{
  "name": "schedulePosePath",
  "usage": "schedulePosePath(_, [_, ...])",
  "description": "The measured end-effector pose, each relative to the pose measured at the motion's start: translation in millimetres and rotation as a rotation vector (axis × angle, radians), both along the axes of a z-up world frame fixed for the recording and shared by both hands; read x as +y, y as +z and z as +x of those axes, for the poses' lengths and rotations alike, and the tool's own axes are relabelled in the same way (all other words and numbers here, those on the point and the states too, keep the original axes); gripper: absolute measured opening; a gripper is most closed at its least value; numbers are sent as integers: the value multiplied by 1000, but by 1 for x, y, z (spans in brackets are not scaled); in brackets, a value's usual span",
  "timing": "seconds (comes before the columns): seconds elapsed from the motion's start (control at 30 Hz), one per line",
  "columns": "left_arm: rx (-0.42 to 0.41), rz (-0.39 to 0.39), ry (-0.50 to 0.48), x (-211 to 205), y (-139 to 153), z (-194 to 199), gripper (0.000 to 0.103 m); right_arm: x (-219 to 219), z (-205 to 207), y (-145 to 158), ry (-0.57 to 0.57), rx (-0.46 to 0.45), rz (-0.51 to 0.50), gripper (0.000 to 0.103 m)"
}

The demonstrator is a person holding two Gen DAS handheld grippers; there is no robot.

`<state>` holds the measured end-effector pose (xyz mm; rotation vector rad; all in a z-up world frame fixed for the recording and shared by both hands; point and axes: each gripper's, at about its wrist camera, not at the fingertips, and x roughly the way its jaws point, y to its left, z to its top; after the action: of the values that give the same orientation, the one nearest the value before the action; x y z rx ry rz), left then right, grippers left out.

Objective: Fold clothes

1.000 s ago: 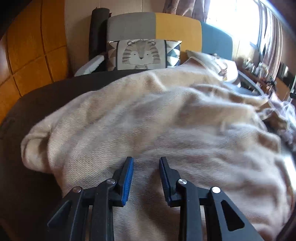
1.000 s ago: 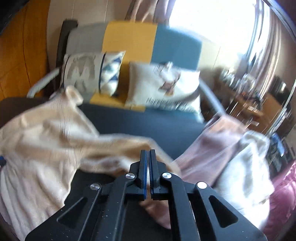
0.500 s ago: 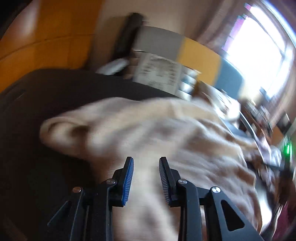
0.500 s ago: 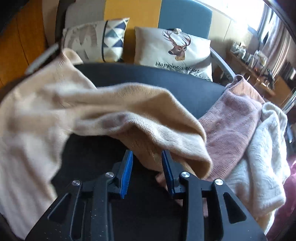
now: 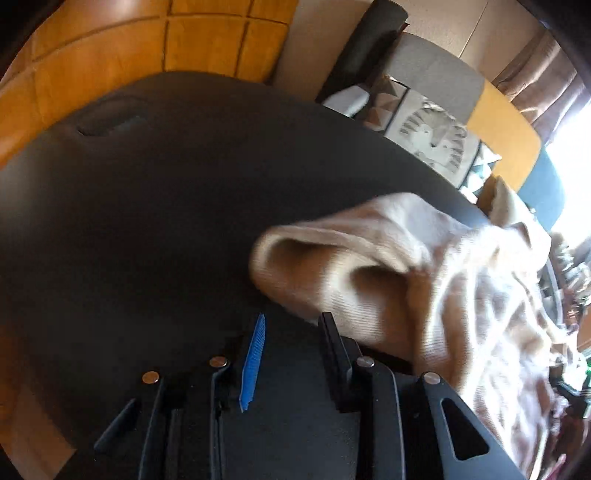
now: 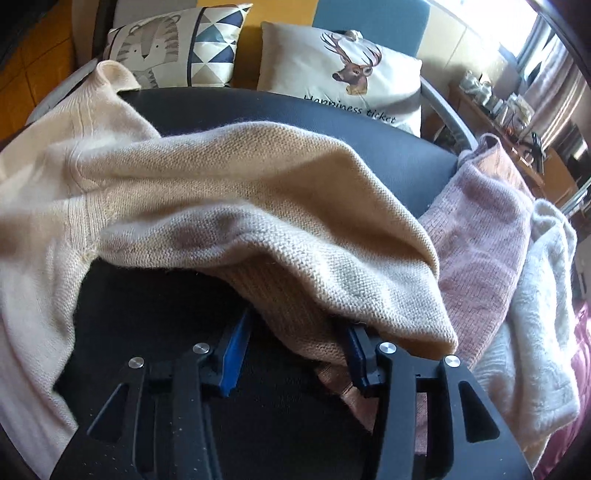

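Right hand-held gripper (image 6: 295, 343) lower now, jaws opening around half-hidden beige sweater (image 6: 258, 206); left hand-held gripper (image 5: 291, 332) apart, empty.

Strong daylight enters from a window (image 6: 532, 33) at the far right, blown out to plain white in both views. In the left wrist view the beige sweater (image 5: 424, 280) is smeared by motion blur, its sunlit folds streaked and overexposed toward the right, while the dark tabletop (image 5: 147, 221) reads dim and nearly featureless. The right wrist view is sharper: the knit texture of the sweater (image 6: 258, 206) shows clearly, with a deep shadow beneath its overhanging fold. Both views bend strongly toward the rim, with black vignette corners. The deer cushion (image 6: 343, 74) is evenly lit and legible.
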<state>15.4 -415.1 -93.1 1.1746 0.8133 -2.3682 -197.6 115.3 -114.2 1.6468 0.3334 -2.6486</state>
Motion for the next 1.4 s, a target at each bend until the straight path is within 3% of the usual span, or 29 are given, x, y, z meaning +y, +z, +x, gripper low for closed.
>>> schedulePosePath(0.1, [29, 45, -4, 5, -4, -8, 31, 0, -2, 0, -10, -4, -2, 51])
schedulePosePath(0.37, [93, 68, 90, 4, -14, -15, 32, -2, -4, 2, -36, 1, -13, 54])
schedulePosePath(0.43, [91, 52, 87, 7, -15, -19, 27, -3, -2, 3, -33, 2, -6, 55])
schedulePosePath(0.47, [72, 20, 60, 10, -16, -23, 13, -4, -2, 3, -32, 2, -3, 55])
schedulePosePath(0.57, [14, -127, -18, 24, -10, -33, 10, -4, -1, 4, -37, 16, -10, 51])
schedulePosePath(0.63, [-15, -213, -62, 33, -6, -37, 8, -1, -3, 5, -39, 33, -7, 36])
schedulePosePath(0.67, [-11, -227, -66, 35, -4, -37, 8, 0, -4, 5, -36, 39, -12, 23])
schedulePosePath(0.77, [8, -236, -52, 35, 3, -36, 7, 4, -5, 8, -32, 54, -31, 13])
schedulePosePath(0.87, [25, -278, -44, 37, 18, -37, 6, 10, -6, 14, -42, 67, -59, 12])
schedulePosePath(1.03, [37, -502, -86, 50, 65, -50, 6, 20, -9, 42, -41, 120, -72, 11])
schedulePosePath(1.2, [37, -678, -116, 46, 111, -82, 6, 32, -15, 78, -58, 169, -121, 11])
schedulePosePath(1.4, [66, -803, -152, 57, 154, -95, 6, 31, -14, 114, -56, 237, -170, 11])
